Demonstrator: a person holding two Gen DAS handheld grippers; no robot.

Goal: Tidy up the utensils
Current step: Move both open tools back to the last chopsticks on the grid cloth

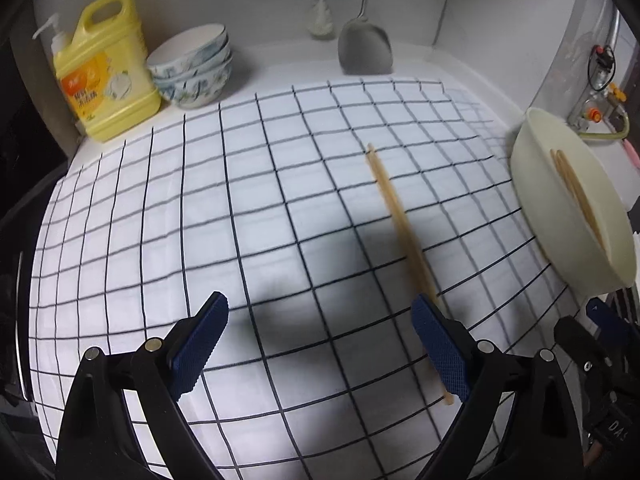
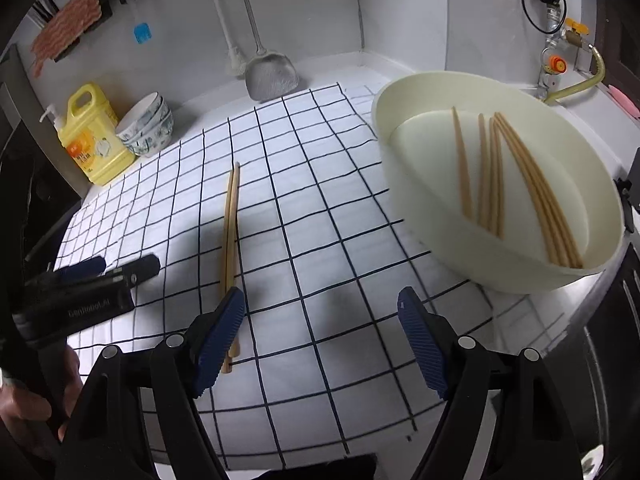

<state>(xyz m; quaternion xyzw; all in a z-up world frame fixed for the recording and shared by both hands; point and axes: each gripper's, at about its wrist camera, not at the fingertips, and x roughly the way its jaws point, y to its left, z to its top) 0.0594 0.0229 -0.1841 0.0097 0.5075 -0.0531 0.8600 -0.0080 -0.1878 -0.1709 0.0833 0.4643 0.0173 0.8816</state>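
A pair of pale wooden chopsticks point(image 2: 230, 240) lies side by side on a white cloth with a black grid point(image 2: 320, 240) spread over the table, well apart from a cream oval plastic basin point(image 2: 404, 184) holding several more wooden chopsticks point(image 2: 520, 184). The left gripper point(image 1: 320, 344) hovers above the cloth, its blue-padded fingers point(image 1: 200, 344) spread wide with nothing between them; its right finger hides the pair's near stretch, and motion blur softens the rest. The right gripper point(image 2: 322, 344) is likewise spread and empty, its left finger covering the pair's near end. In the left wrist view the basin is cut off at the frame edge. A yellow detergent jug point(image 1: 108, 68) and stacked patterned bowls point(image 1: 192, 68) stand at the back wall.
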